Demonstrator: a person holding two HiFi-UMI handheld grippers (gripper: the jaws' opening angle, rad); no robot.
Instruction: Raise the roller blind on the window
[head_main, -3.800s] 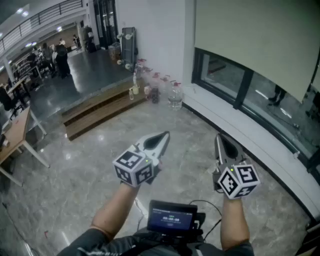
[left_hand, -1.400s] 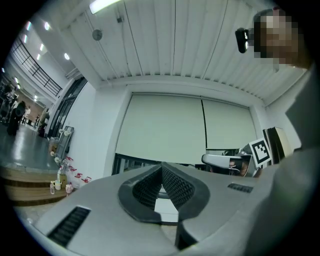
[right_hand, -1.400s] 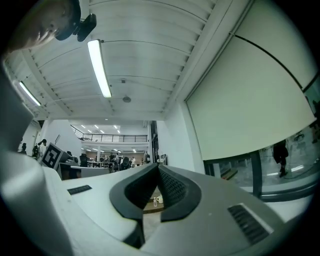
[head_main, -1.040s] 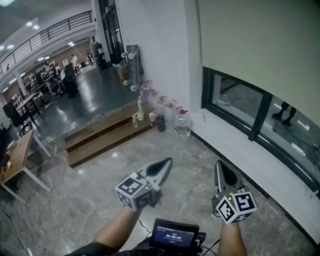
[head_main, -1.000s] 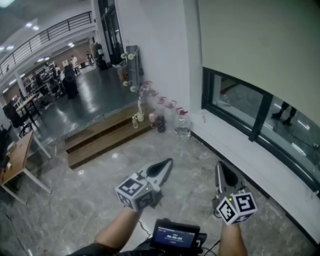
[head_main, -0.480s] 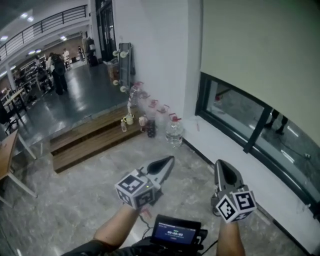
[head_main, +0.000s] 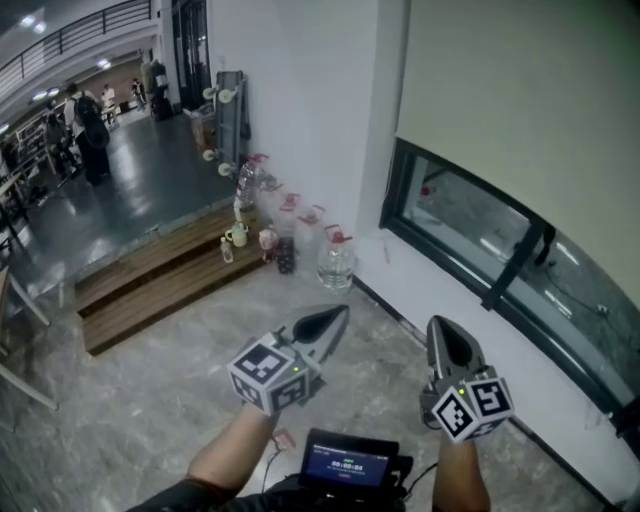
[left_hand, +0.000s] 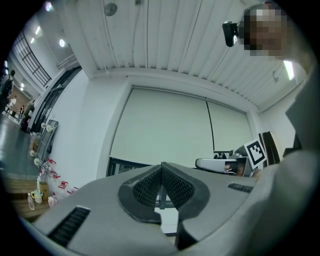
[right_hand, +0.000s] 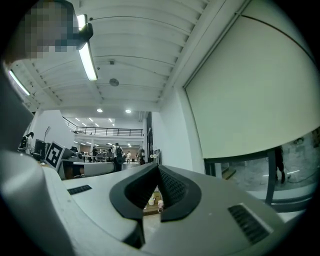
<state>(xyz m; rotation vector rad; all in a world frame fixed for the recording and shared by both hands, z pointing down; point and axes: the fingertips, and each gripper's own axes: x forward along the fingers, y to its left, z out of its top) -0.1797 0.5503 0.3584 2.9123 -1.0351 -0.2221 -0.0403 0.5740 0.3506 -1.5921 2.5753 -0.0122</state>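
Right, both hands are out in front over the grey marble floor (head_main: 150, 400), and nothing has been gripped yet: the left tongs (head_main: 335, 316) are pressed together on nothing, and the right tongs (head_main: 441, 330) are closed tip to tip too, with nothing between them. The pale cream fabric roller blind (head_main: 520, 90) hangs ahead and to the right, covering the upper part of the dark-framed window (head_main: 470, 225). Its bottom hem stops well above the white sill (head_main: 470, 335), so a band of glass shows bare. My read is that this is the approach, with the raising not yet begun. No pull cord or chain can be made out in any view, so the first job is to find it, most likely down one side edge of the blind near the white wall where the clear plastic water jug (head_main: 335, 263) stands. To do this well, I'd spread one pair of tongs before reaching in, pinch the cord squarely between the ribbed pads and pull in steady, straight strokes. A sideways tug could let it slip out of the grip.
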